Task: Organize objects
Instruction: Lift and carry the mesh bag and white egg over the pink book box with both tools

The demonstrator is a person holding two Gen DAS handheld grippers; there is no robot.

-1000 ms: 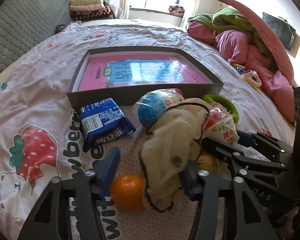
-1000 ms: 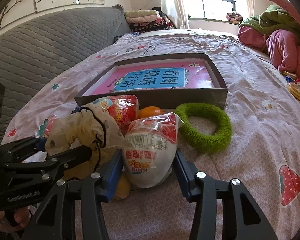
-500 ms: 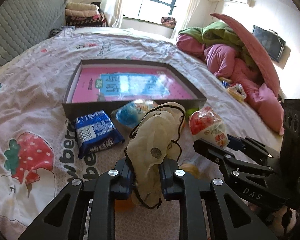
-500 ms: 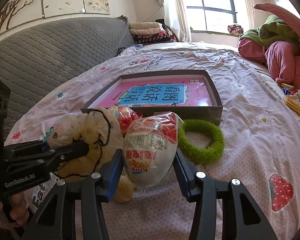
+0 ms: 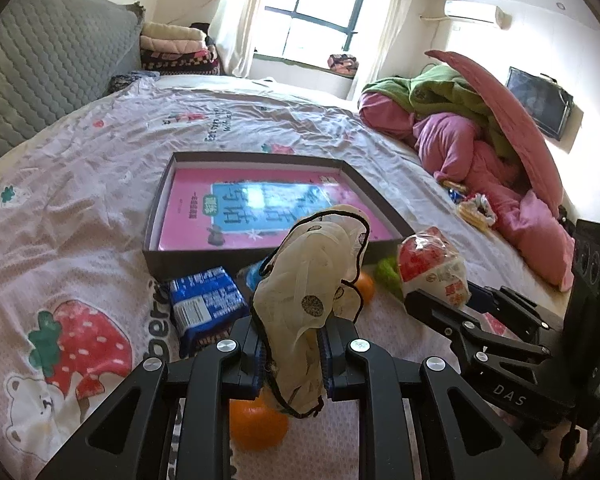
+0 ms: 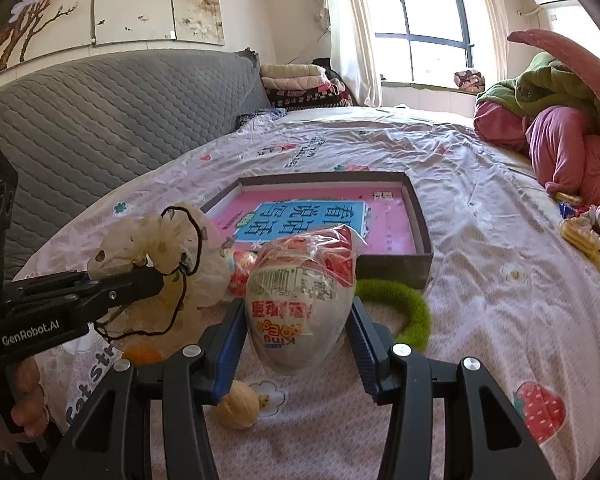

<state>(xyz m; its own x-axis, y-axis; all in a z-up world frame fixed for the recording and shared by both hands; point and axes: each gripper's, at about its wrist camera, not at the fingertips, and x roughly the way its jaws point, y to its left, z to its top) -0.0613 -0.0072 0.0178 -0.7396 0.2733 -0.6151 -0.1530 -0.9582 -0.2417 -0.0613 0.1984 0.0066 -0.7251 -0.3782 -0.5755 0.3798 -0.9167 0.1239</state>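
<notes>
Carrying both loads toward the open box [image 5: 204, 264] on the bed [image 5: 80, 184] risks spills. Left tongs [image 5: 292, 354], pressed together on the limp cream mesh pouch [image 5: 312, 280], could snag its loose cord; right tongs [image 6: 298, 338], pinching the wrapped egg-shaped snack [image 6: 300, 300] only at its sides, might let it slip.

Ring [image 6: 404, 308] before box [image 6: 392, 266]
</notes>
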